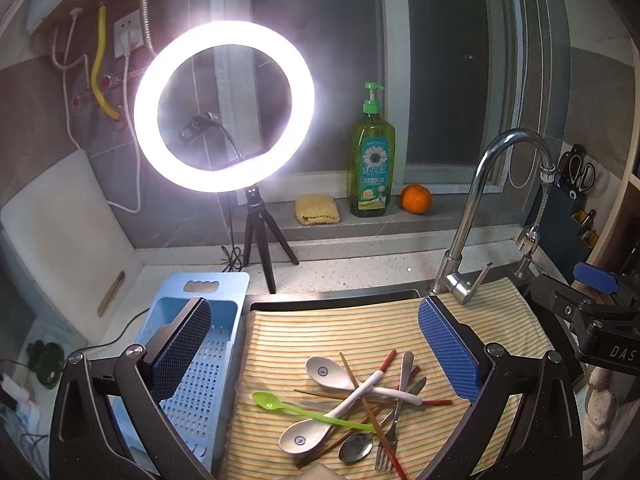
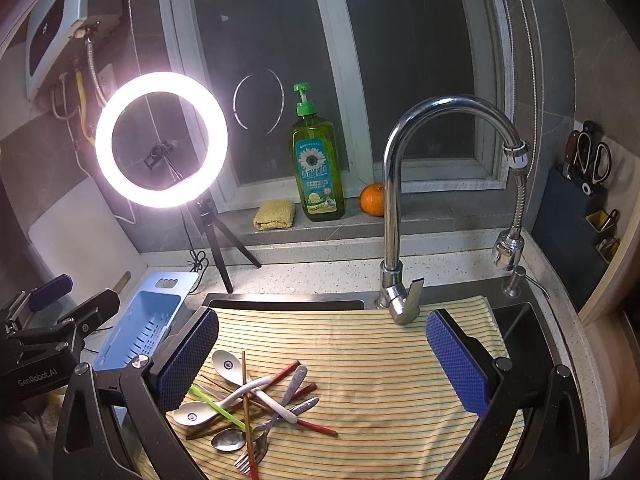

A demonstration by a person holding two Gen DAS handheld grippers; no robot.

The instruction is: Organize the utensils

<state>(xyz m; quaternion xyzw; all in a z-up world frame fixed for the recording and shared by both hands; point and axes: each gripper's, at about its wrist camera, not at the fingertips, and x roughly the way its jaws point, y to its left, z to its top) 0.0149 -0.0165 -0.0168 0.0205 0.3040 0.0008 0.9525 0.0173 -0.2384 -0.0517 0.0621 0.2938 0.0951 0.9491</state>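
A pile of utensils lies on a striped cloth (image 1: 352, 332) over the sink: two white ceramic spoons (image 1: 326, 370), a green plastic spoon (image 1: 272, 400), a metal spoon (image 1: 356, 448), a metal fork (image 1: 390, 440) and several chopsticks. My left gripper (image 1: 316, 356) is open and empty above the pile. My right gripper (image 2: 324, 364) is open and empty, with the pile (image 2: 248, 404) near its left finger. A blue slotted utensil basket (image 1: 200, 360) stands left of the cloth and also shows in the right wrist view (image 2: 140, 328).
A chrome faucet (image 2: 392, 200) arches over the sink's back edge. A ring light on a tripod (image 1: 224, 106) stands behind the basket. A detergent bottle (image 1: 372, 160), sponge (image 1: 318, 208) and orange (image 1: 416, 199) sit on the sill. A white cutting board (image 1: 60, 232) leans at left.
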